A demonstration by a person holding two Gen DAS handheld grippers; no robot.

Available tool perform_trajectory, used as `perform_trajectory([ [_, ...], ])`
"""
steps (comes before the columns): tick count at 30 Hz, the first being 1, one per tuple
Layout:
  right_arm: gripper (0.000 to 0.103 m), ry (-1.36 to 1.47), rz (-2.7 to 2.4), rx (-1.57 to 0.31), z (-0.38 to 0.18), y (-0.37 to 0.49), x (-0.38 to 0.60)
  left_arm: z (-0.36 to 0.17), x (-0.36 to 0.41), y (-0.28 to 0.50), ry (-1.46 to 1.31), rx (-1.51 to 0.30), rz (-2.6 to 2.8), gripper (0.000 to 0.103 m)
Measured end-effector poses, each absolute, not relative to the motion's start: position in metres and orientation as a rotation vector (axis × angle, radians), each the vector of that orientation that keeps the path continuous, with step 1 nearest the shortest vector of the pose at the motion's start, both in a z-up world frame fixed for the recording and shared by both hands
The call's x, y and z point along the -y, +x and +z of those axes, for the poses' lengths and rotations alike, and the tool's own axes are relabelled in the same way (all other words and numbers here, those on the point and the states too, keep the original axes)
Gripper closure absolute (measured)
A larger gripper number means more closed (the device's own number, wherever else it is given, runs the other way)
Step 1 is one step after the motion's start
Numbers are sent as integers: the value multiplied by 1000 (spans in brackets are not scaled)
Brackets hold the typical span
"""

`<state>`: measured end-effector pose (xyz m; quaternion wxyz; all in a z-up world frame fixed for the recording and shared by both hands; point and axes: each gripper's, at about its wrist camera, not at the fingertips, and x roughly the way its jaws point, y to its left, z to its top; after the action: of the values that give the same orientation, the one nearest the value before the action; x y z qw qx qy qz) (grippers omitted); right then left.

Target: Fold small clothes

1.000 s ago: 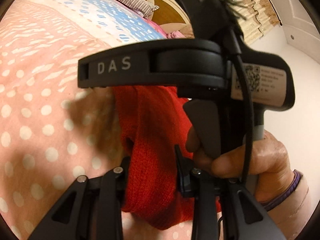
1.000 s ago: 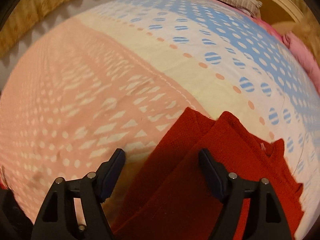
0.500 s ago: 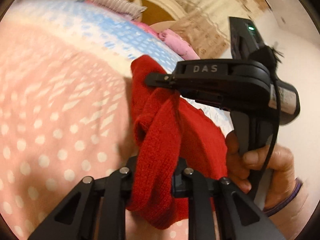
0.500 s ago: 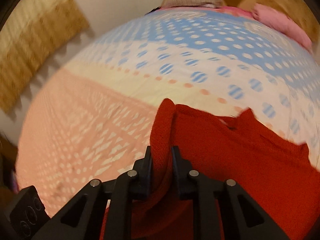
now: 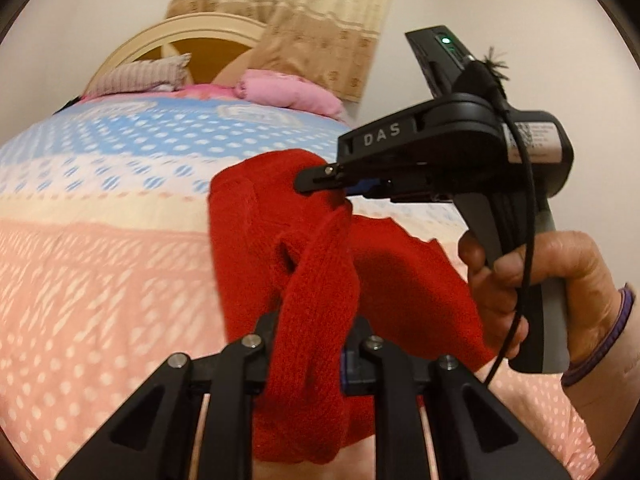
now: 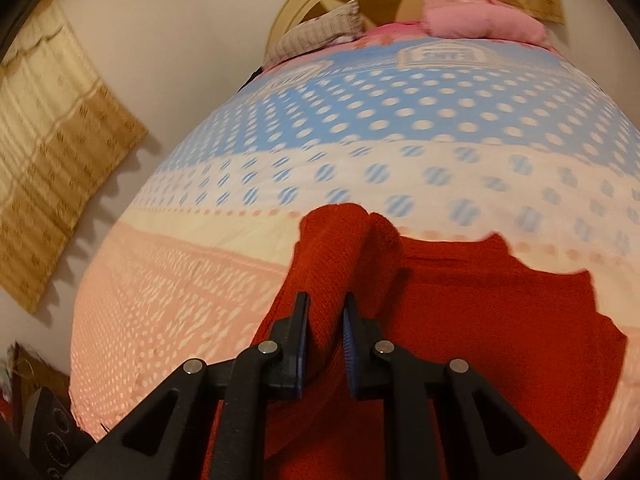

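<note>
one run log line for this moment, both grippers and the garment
phase: lifting for fold | left hand-held gripper: shut on red knit garment | right hand-held gripper: shut on red knit garment | surface: bedspread

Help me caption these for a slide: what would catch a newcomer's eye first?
The bright red knit garment, bunched and lifted off the polka-dot bedspread, pinched by both grippers: the left gripper in the foreground, the right gripper coming in from the right, held in the person's hand. At the bed's far end sits a pink pillow.
</note>
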<state>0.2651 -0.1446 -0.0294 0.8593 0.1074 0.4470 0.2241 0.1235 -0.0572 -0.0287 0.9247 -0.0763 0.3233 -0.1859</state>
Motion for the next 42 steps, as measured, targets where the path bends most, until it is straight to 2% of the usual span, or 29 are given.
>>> perform_trajectory([
  [14, 90, 254, 303, -899, -30, 249, 265, -30, 138, 129, -20, -682, -562, 85],
  [30, 93, 338, 171, -955, -97, 253, 354, -54, 197, 126, 79, -753, -580, 85],
  [35, 92, 349, 161, -945, -106, 249, 356, -50, 191, 117, 92, -754, -616, 78],
  [36, 91, 356, 153, -944, -106, 248, 358, -48, 187, 114, 86, -758, -624, 73],
  [37, 88, 366, 153, -939, -105, 246, 359, -45, 180, 109, 64, -763, -644, 68],
  [38, 81, 378, 157, -930, -104, 243, 361, -44, 175, 105, 49, -765, -657, 64],
  [40, 72, 399, 133, -908, -98, 232, 369, -39, 163, 91, 33, -760, -676, 50],
  [42, 71, 433, 95, -879, -91, 217, 381, -35, 149, 76, 39, -745, -690, 48],
])
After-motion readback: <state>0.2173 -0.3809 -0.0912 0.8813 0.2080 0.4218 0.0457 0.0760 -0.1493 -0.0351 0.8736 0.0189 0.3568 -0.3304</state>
